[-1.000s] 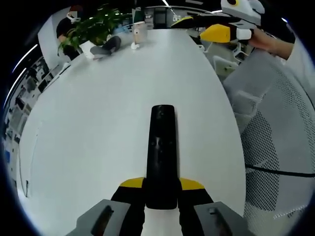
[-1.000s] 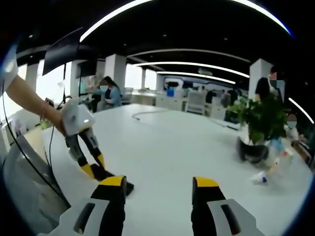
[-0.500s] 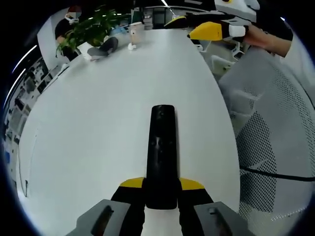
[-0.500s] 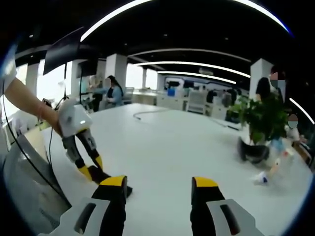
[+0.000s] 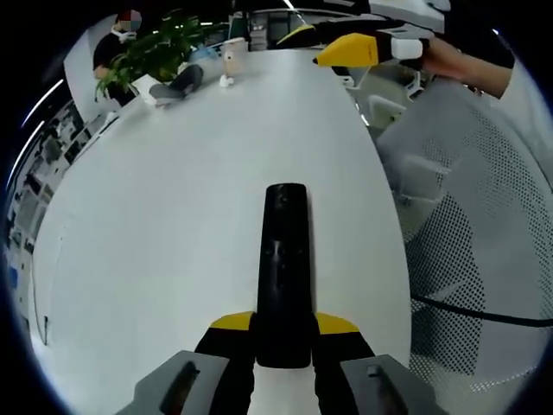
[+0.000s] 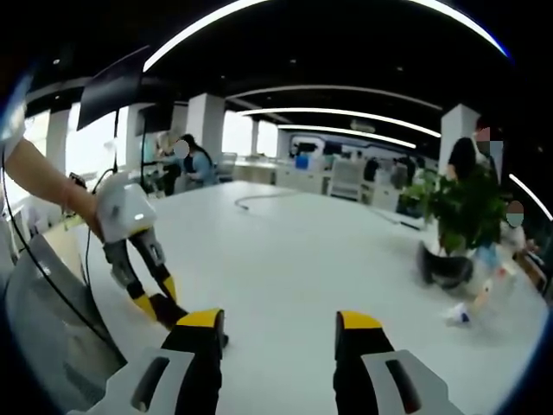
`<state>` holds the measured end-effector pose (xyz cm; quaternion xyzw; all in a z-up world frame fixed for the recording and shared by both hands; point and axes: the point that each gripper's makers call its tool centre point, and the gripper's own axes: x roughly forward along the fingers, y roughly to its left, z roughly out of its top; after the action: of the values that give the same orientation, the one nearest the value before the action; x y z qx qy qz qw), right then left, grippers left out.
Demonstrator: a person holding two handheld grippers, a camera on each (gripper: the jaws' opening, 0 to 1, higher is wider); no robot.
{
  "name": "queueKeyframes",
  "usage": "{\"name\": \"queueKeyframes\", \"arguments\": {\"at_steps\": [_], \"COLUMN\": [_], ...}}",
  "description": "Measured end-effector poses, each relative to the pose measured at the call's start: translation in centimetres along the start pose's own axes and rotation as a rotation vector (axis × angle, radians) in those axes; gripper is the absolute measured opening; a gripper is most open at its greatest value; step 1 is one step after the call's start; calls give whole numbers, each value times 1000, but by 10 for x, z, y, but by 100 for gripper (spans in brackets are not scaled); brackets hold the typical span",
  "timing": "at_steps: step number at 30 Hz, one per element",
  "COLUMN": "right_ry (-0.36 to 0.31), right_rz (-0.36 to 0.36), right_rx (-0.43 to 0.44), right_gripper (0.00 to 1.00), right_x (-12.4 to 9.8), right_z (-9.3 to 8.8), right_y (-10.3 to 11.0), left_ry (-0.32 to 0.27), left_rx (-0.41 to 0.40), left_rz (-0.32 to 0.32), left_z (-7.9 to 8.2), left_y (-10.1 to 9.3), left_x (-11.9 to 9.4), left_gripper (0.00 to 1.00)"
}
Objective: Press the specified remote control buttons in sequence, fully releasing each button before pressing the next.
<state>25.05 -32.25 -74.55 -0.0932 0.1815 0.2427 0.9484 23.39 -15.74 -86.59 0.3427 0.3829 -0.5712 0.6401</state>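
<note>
White table (image 5: 155, 216), remote (image 5: 283, 268) lengthwise away, left jaws clamping it, right jaws apart.

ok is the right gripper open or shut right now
Open. In the right gripper view the right gripper shows its two yellow-tipped jaws standing apart, with bare white table between them and nothing held.

Open-plan office: long white tabletop (image 6: 311, 251), mesh office chair (image 5: 484, 251), potted plant (image 6: 449, 220), ceiling strip lights (image 6: 346, 134), columns, people seated at desks in the background.
</note>
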Motion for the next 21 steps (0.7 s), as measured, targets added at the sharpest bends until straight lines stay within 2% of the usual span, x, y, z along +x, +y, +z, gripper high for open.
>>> {"name": "queueKeyframes", "arguments": {"at_steps": [21], "right_ry": [-1], "right_rz": [12], "right_rx": [2], "right_gripper": [47], "right_x": [-1], "right_z": [1], "right_y": [2], "left_ry": [18], "left_rx": [10], "left_rz": [-4], "left_z": [-2], "left_y": [-20], "left_x": [-1], "left_gripper": [24]}}
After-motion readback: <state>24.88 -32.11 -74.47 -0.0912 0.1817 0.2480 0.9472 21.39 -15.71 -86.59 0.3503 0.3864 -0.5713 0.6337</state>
